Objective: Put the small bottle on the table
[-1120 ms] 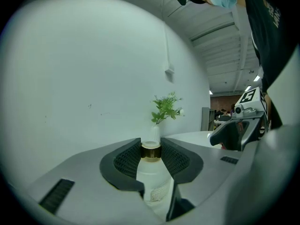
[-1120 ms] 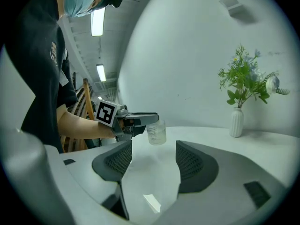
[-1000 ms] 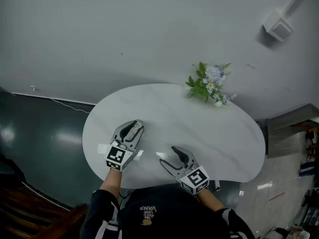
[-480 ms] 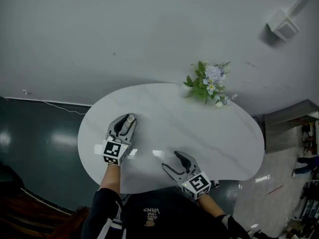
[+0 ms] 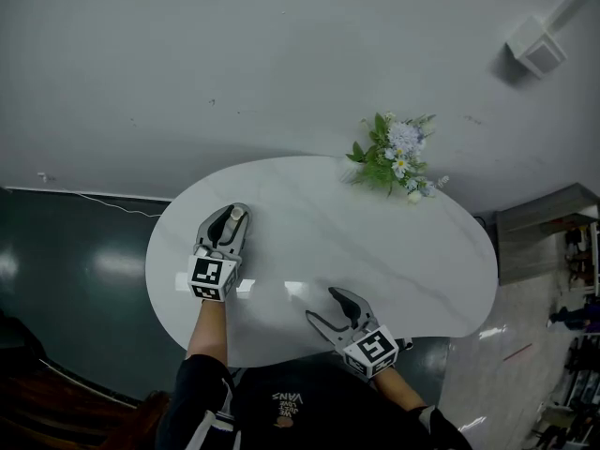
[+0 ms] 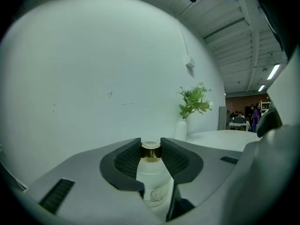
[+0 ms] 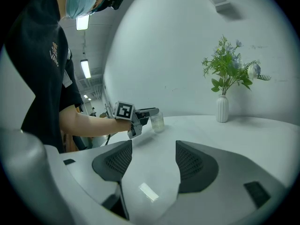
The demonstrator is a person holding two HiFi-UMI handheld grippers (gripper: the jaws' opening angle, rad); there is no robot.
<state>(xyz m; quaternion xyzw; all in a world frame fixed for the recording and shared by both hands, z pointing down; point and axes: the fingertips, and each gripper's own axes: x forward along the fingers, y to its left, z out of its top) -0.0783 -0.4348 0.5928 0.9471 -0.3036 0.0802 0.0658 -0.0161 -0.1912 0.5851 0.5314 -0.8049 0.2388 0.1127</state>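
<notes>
The white oval worktop (image 5: 375,251) lies under you, bare except for the flowers (image 5: 394,157) at its far edge. Over the last second your left gripper (image 5: 228,228) has slid outward to the left part of the worktop, and your right gripper (image 5: 328,309) has drawn back a little toward the near edge. The left gripper's jaws have not shifted: they are clamped on the bottle (image 6: 151,172), pads pressing just below its gold collar, the bottle upright between them. The right gripper is open with nothing between its jaws, only bare worktop showing through the gap.

From the right gripper view the bottle (image 7: 158,121) sits very low at the left gripper's tip, at or just above the surface. I cannot tell whether its base is touching yet.

So you seem to have picked your spot, well apart from the flowers and with free worktop all round it. What looks left is to settle the base flat, then let the jaws go and back off straight so you don't tip it
</notes>
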